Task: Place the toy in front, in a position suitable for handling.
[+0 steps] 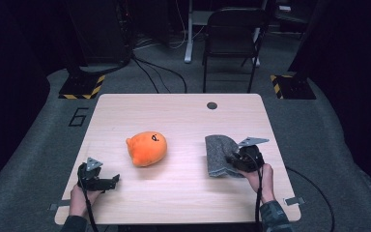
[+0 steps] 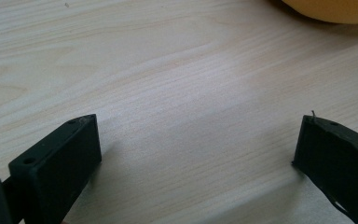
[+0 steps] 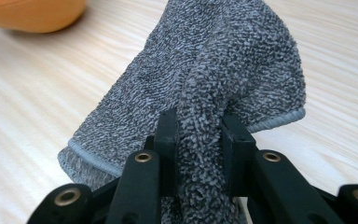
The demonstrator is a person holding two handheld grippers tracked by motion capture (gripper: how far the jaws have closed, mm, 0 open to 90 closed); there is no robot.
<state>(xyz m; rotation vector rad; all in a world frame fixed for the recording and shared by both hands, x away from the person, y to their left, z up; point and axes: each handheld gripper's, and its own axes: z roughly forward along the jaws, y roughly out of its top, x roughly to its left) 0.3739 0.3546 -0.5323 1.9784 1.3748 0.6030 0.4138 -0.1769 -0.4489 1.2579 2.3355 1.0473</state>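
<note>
My right gripper (image 3: 198, 126) fingers pinch the grey terry cloth (image 3: 214, 70); left gripper (image 2: 198, 140) fingers spread, released, over the pale wooden counter (image 2: 168, 70); orange plush toy (image 1: 147, 148) between them.

I've got a light wood table (image 1: 183, 113) on grey carpet (image 1: 38, 145), dark room. Black folding chair (image 1: 232, 36) behind, cables (image 1: 159, 72) across floor, hazard-striped bases (image 1: 82, 87) both sides.

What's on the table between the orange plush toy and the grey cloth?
Nothing: in the high view, only bare wooden table separates the orange plush toy from the grey cloth.
</note>
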